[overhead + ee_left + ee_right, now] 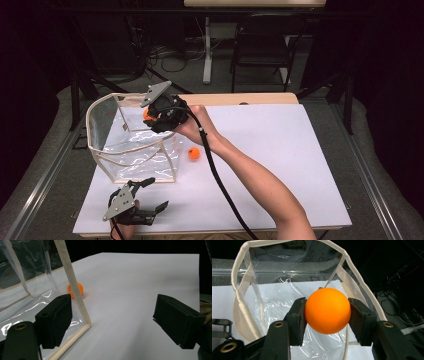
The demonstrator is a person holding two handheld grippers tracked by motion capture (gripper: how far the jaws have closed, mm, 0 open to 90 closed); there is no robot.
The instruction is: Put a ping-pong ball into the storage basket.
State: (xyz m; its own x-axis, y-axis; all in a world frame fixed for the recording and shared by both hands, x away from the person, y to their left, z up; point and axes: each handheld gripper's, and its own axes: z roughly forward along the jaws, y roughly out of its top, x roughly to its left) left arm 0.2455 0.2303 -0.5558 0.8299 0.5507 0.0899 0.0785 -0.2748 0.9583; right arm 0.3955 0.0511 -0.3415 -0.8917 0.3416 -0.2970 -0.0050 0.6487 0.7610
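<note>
A clear plastic bag with cream trim (pixel 131 150) stands upright on the white table sheet at the left. My right gripper (pixel 151 116) hangs over the bag's open top, shut on an orange ball (pixel 148 114). In the right gripper view the ball (pixel 327 310) sits squeezed between both pads above the bag's mouth (pixel 242 255). A second orange ball (pixel 194 153) lies on the sheet just right of the bag; the left gripper view shows it (pixel 79 288) behind the bag's trimmed corner (pixel 75 290). My left gripper (pixel 152 194) rests near the front edge, open and holding nothing (pixel 112 320).
The white sheet (pixel 280 150) stretches wide to the right of the bag. A person's forearm (pixel 250 180) crosses it diagonally with the gripper's black cable. Beyond the table stand a chair (pixel 262 45) and a desk leg (pixel 207 50) with floor cables.
</note>
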